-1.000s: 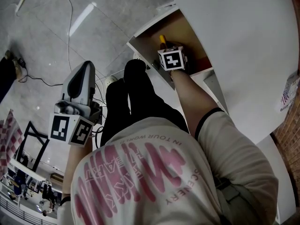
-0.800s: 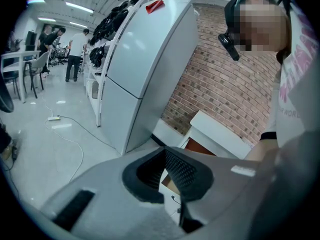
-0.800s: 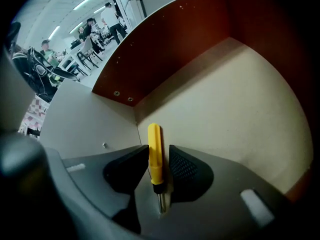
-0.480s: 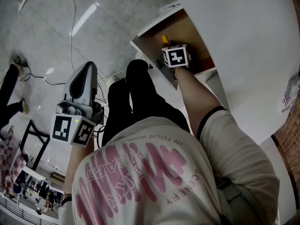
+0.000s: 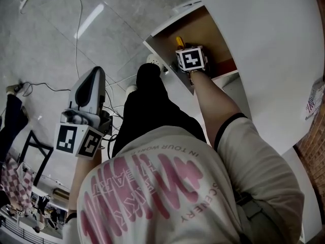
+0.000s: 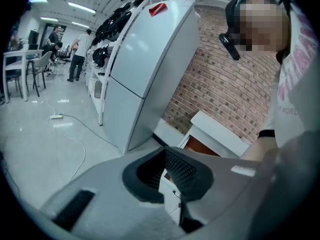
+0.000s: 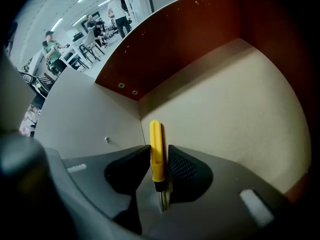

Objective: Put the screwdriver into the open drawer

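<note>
Right gripper view looks into the open drawer (image 7: 235,99); I hold the right gripper (image 7: 158,150) steeply nose-down so the screwdriver (image 7: 156,156) can lie on the drawer bottom, between the jaws, yellow handle reaching past the tips; the jaws have just been opening, then eased in slightly; they stand spread, pads not pressing, so I judge it released; the left gripper (image 6: 162,159), spread and empty, idles well aside, unneeded.

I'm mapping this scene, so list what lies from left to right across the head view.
From the left: left tool → person's dark trouser leg → yellow screwdriver → white cabinet top → brick wall.
</note>
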The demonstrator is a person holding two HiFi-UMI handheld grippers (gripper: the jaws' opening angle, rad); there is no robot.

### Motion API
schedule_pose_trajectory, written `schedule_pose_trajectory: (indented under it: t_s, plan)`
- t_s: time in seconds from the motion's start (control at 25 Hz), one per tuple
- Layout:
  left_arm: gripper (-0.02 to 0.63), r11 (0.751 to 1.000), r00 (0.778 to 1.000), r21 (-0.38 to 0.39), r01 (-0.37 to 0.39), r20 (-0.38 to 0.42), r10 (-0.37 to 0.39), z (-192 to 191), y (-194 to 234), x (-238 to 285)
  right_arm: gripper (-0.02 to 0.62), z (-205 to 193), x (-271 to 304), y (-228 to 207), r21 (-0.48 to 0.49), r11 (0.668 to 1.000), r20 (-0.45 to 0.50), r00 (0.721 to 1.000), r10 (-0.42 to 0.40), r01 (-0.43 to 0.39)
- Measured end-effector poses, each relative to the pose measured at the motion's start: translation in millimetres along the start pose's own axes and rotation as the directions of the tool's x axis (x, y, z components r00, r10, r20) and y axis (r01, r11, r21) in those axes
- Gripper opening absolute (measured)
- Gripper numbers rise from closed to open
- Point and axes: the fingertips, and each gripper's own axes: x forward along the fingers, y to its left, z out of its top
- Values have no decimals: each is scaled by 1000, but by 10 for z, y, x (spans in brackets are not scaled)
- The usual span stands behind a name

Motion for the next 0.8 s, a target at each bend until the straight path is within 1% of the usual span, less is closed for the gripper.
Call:
schedule_pose_trajectory:
  t_s: [0.16, 0.36, 0.56, 0.68, 0.8]
  plan:
    - [3, 1000, 1000, -12, 13, 10, -13, -113, 19, -75, 127, -56, 19, 1, 16, 1000, -7, 1000, -16, 16]
    - [3, 1000, 1000, -27, 2, 24, -2, -219, 126, -304, 124, -135, -6, 49, 9, 999, -14, 999, -44, 44]
    - [3, 999, 998, -37, -21, 61, 24, -195, 294, -644, 123, -66, -185, 106, 83, 993, 25, 996, -80, 78]
    - [4, 1000, 996, -27, -9, 89, 11, -159, 298, -814, 123, -66, -346, 167, 60, 993, 37, 994, -100, 97]
    - [3, 1000, 991, -25, 1, 131, 2, -42, 310, -1060, 116, -46, -618, 266, 36, 991, 62, 990, -128, 126]
